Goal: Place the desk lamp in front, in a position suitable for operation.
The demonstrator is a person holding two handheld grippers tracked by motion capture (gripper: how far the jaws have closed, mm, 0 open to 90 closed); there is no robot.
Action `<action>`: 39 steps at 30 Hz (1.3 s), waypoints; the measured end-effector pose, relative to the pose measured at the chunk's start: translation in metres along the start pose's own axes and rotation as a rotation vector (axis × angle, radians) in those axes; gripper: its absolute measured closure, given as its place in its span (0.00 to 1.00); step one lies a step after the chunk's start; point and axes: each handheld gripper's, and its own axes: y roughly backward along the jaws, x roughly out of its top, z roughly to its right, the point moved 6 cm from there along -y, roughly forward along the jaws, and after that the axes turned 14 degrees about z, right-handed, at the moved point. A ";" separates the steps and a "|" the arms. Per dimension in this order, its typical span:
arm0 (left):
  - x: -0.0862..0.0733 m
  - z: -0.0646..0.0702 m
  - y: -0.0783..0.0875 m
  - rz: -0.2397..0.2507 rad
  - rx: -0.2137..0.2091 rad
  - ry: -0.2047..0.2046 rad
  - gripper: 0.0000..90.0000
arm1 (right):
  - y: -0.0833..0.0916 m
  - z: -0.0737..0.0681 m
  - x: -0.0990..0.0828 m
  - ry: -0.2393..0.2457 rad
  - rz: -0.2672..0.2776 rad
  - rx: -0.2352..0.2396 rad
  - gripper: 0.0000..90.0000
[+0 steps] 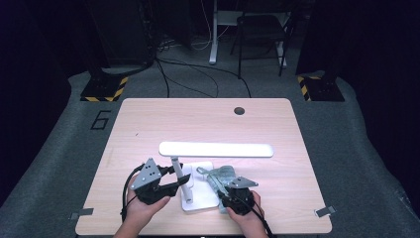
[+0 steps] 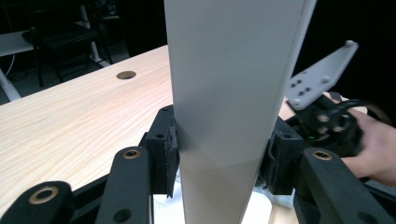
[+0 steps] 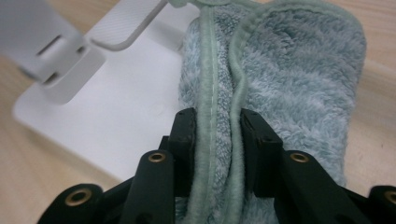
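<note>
Left gripper (image 1: 179, 179) clamps lamp (image 1: 216, 149) by upright stem, pads (image 2: 169, 154) pressed against both sides; lamp's white base (image 1: 200, 198) sits at table (image 1: 148, 119) near edge. Right gripper (image 1: 221, 186) straddles folded grey-green cloth (image 3: 289, 79), bunched hem between jaws, apparently pinched. Cloth lies beside base, partly overlapping it.

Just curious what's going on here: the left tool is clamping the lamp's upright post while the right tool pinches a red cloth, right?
Nearly. The cloth is pale grey-green, not red, as the right gripper view shows. The left tool does clamp the lamp post, and the right tool pinches the cloth.
</note>
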 end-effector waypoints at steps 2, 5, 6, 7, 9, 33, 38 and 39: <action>0.000 0.000 -0.001 -0.008 -0.004 0.001 0.61 | 0.004 0.002 0.001 -0.023 0.008 0.024 0.77; 0.000 0.000 -0.005 -0.006 0.004 0.004 0.61 | 0.006 0.006 0.007 -0.059 0.032 0.043 0.81; 0.000 -0.001 -0.007 -0.004 0.006 0.004 0.61 | 0.008 0.006 0.011 -0.055 0.057 0.060 0.82; 0.000 -0.001 -0.008 -0.005 0.004 0.002 0.61 | 0.011 0.004 0.016 -0.052 0.092 0.073 0.82; 0.000 -0.002 -0.011 -0.001 0.007 0.004 0.61 | 0.015 -0.002 0.023 -0.040 0.150 0.106 0.82; -0.003 -0.006 -0.018 0.003 -0.020 0.032 0.60 | 0.026 -0.017 -0.001 0.213 0.033 0.187 0.45; -0.004 -0.006 -0.019 -0.004 -0.028 0.039 0.59 | 0.016 -0.027 -0.005 0.287 0.027 0.196 0.37; -0.004 -0.007 -0.019 -0.010 -0.037 0.042 0.59 | 0.014 -0.027 -0.005 0.295 0.022 0.198 0.36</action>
